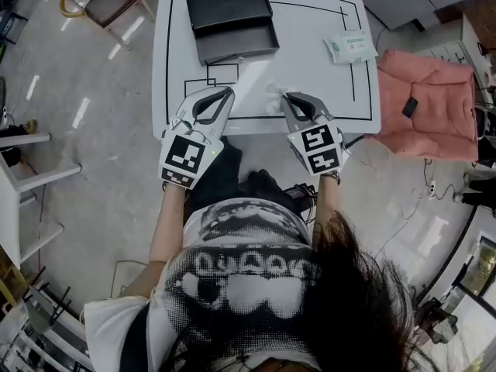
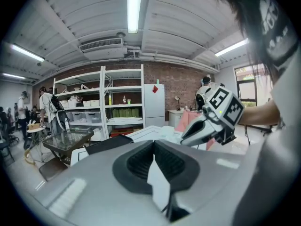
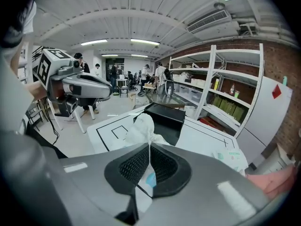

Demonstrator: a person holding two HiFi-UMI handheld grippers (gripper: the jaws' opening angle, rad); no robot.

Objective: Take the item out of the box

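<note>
Right hand-held gripper [image 3: 149, 146] pinching a crumpled white item [image 3: 140, 128], which projects just ahead of its tips, over the near part of the white counter [image 1: 310, 29]. The black box [image 1: 232, 22] lies farther ahead, apart from the item. Left hand-held gripper [image 2: 154, 143], level with the right: jaws pressed together on nothing.
</note>
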